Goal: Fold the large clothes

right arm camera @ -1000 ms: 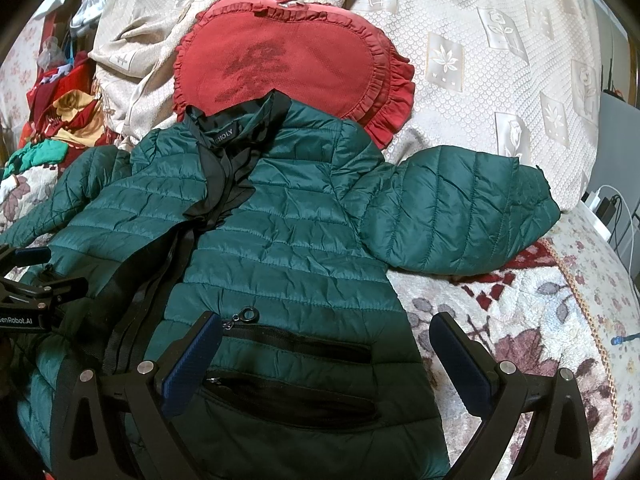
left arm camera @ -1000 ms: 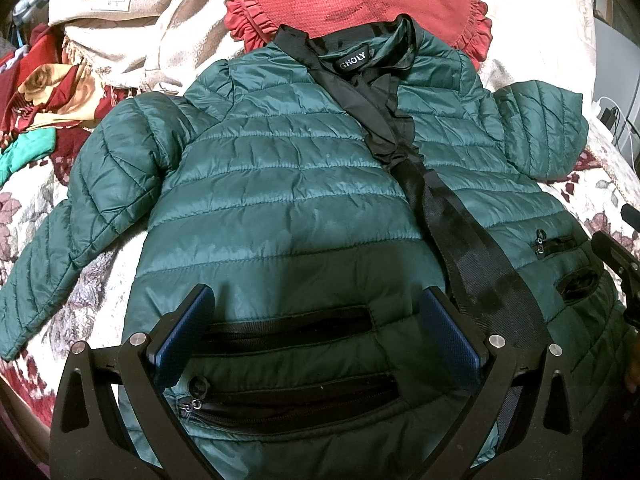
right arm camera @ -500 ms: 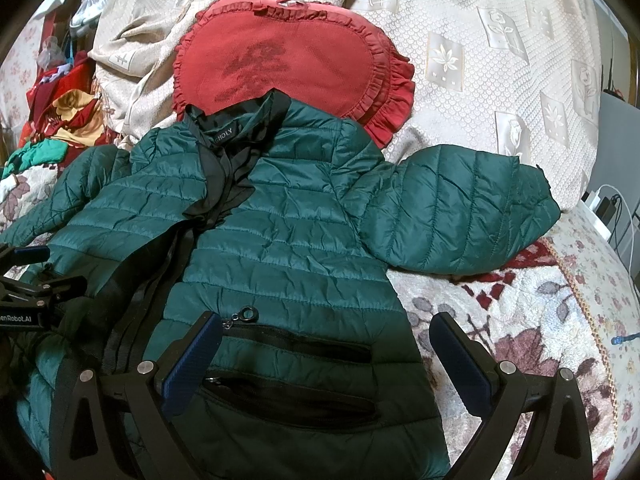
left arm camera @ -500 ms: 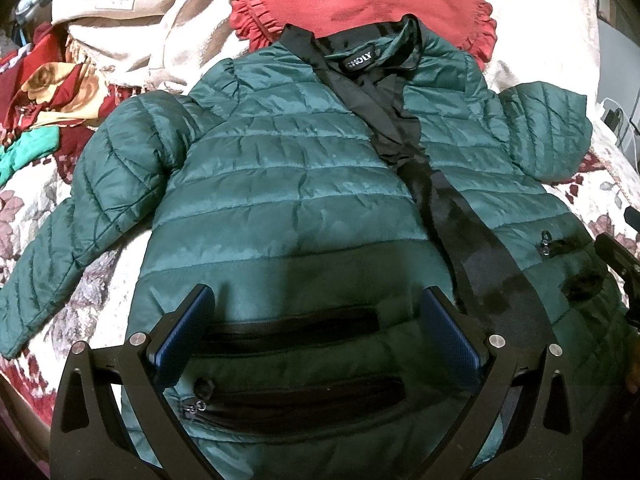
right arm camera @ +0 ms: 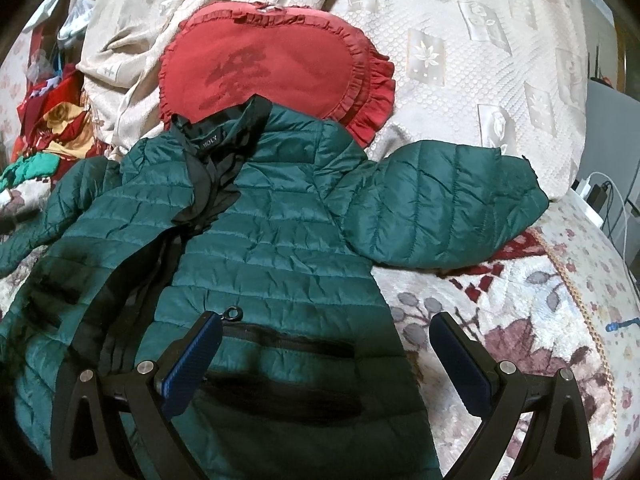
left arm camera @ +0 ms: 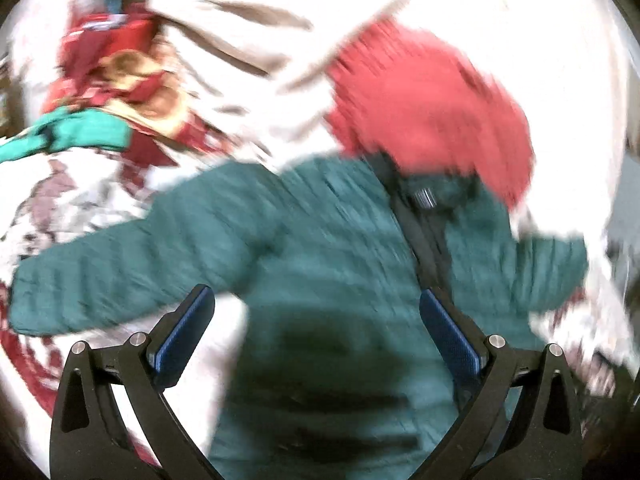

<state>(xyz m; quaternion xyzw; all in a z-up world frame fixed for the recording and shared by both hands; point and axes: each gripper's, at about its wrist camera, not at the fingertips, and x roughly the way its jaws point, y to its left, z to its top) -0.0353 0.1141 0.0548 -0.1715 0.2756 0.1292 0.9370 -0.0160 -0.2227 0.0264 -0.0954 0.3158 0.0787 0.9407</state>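
A dark green quilted puffer jacket (right arm camera: 280,232) lies front-up on the bed, black collar at the far end, black zip band down the middle. Its right sleeve (right arm camera: 444,208) spreads out to the right. In the blurred left wrist view the jacket (left arm camera: 332,280) fills the centre and its left sleeve (left arm camera: 120,276) stretches left. My left gripper (left arm camera: 316,328) is open and empty above the jacket's lower left part. My right gripper (right arm camera: 324,352) is open and empty above the lower right hem by a pocket zip (right arm camera: 234,314).
A red heart-shaped frilled cushion (right arm camera: 272,72) lies behind the collar. A cream quilted cover (right arm camera: 480,60) drapes the back. A pile of red, gold and teal clothes (right arm camera: 44,132) sits at the far left. A floral blanket (right arm camera: 520,312) covers the bed; chargers and cables (right arm camera: 600,192) lie at right.
The left gripper has swung quickly to the left, blurring its view; the left sleeve now sits ahead of it. The left gripper no longer shows in the right wrist view. The right gripper has barely moved.
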